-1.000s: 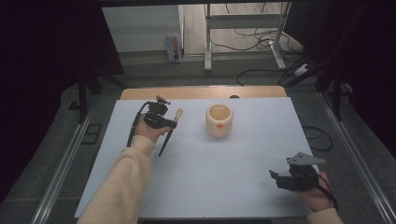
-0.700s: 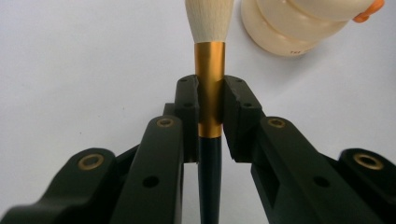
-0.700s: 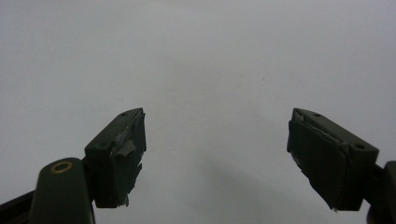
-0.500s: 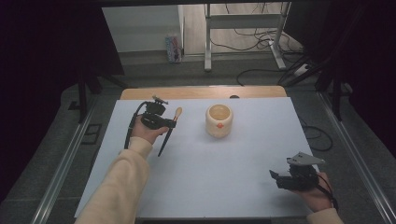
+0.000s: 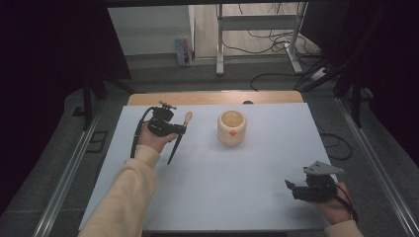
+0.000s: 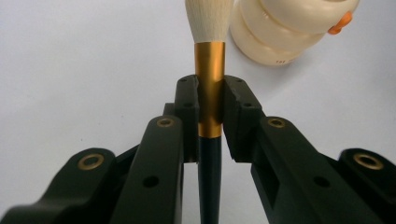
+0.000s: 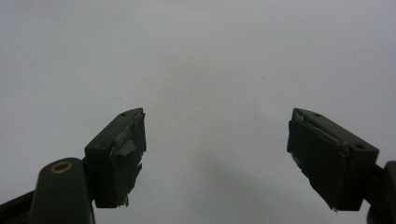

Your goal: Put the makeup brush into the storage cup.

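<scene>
The left gripper (image 5: 179, 129) is being held over the white table top (image 5: 212, 197) at about 10 o'clock, its jaws clamped on the gold ferrule of a dark-handled brush with a cream bristle tuft (image 6: 208, 98). In the high view the brush's long axis is running from 7 o'clock, handle end, to 1 o'clock, tuft end. The round cream wooden pot with an orange spot (image 5: 231, 127) is standing open-mouthed to the gripper's 3 o'clock, near but apart; in the left gripper view it is sitting just beyond the tuft at 1 o'clock. The pot is judged nearer the left hand. The right gripper (image 5: 290, 187) is being held at 5 o'clock, jaws wide, nothing between them.
</scene>
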The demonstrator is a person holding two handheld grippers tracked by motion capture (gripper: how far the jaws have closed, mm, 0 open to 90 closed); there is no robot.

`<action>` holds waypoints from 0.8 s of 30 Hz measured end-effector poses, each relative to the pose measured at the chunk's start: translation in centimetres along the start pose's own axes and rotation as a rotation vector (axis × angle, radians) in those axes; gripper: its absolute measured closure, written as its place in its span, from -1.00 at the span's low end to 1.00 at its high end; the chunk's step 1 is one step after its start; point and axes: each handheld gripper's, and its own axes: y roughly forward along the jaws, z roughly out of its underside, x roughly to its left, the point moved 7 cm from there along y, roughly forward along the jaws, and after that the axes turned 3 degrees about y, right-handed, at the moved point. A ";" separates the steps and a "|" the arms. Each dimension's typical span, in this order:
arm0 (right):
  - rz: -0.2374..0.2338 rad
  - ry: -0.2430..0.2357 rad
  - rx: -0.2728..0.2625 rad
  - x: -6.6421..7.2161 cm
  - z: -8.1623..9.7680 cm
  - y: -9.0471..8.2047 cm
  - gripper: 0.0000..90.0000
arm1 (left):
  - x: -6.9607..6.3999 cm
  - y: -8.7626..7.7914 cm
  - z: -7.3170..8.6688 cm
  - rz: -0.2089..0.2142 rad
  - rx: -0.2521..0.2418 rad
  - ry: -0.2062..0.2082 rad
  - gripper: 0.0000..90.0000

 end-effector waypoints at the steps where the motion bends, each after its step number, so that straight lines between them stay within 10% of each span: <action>1: 0.000 0.000 0.000 0.0 0.0 0.0 -0.55 | 0.0 -0.1 0.0 0.002 -0.004 0.002 0.72; 24: 0.005 0.004 -0.004 0.0 0.0 -0.1 -0.55 | -0.8 -1.7 0.1 0.031 -0.085 0.021 0.72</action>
